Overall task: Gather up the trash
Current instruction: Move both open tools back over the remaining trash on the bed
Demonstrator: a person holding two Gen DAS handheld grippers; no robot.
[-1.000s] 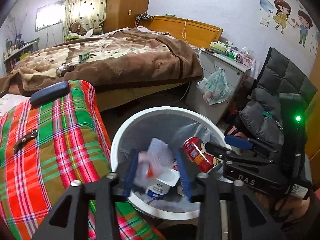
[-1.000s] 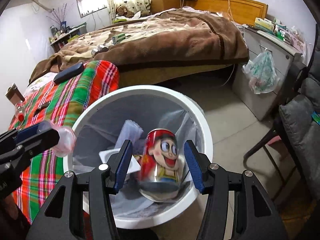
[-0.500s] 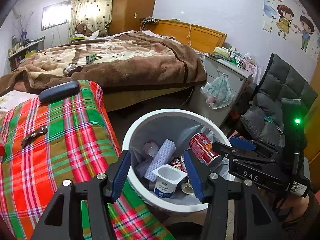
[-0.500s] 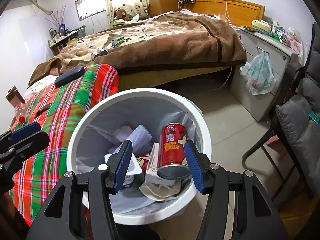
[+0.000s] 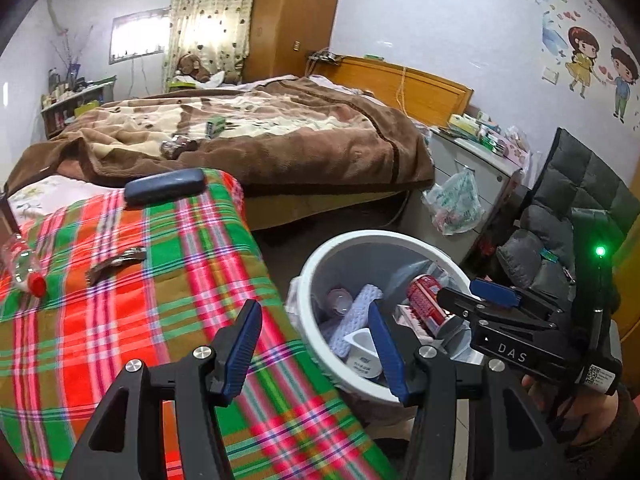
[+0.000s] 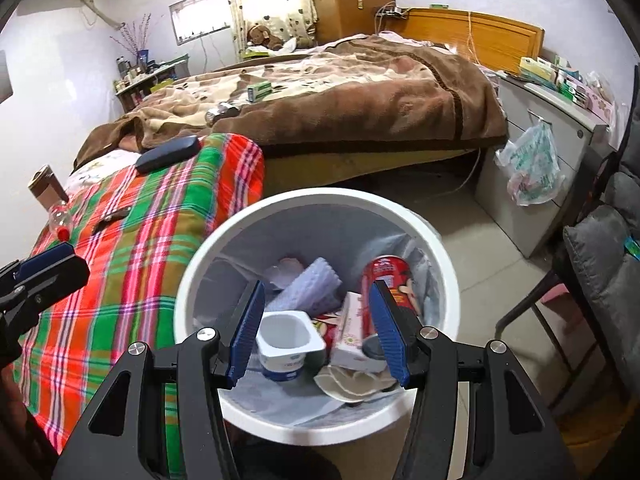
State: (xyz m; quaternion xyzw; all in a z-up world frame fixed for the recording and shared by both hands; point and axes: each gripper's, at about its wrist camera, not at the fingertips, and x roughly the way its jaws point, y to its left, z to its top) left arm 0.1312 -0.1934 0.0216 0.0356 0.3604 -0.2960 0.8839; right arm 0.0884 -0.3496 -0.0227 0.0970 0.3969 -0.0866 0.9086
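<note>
A white bin (image 5: 380, 237) (image 6: 320, 197) with a grey liner stands on the floor beside a plaid-covered bed (image 5: 120, 320). In it lie a red can (image 5: 424, 300) (image 6: 386, 276), a white yogurt cup (image 5: 362, 356) (image 6: 286, 340), a pale ribbed sleeve (image 6: 308, 288) and a small box (image 6: 352, 320). My right gripper (image 6: 318, 332) (image 5: 472, 300) hangs open over the bin, holding nothing. My left gripper (image 5: 314, 346) (image 6: 44, 268) is open and empty over the plaid edge beside the bin rim. On the plaid lie a clear bottle with a red cap (image 5: 20, 264) (image 6: 60, 220) and a dark wrapper (image 5: 116, 262) (image 6: 112, 214).
A dark case (image 5: 164, 186) lies at the plaid's far end. On the brown blanket are a green box (image 5: 216, 126) and a crumpled shiny item (image 5: 178, 146). A plastic bag (image 5: 456, 204) hangs on the grey cabinet. A grey padded chair (image 5: 560, 220) stands right of the bin.
The left gripper let a clear plastic piece fall into the bin and drew back left over the plaid. The right gripper released the red can, which now lies in the bin.
</note>
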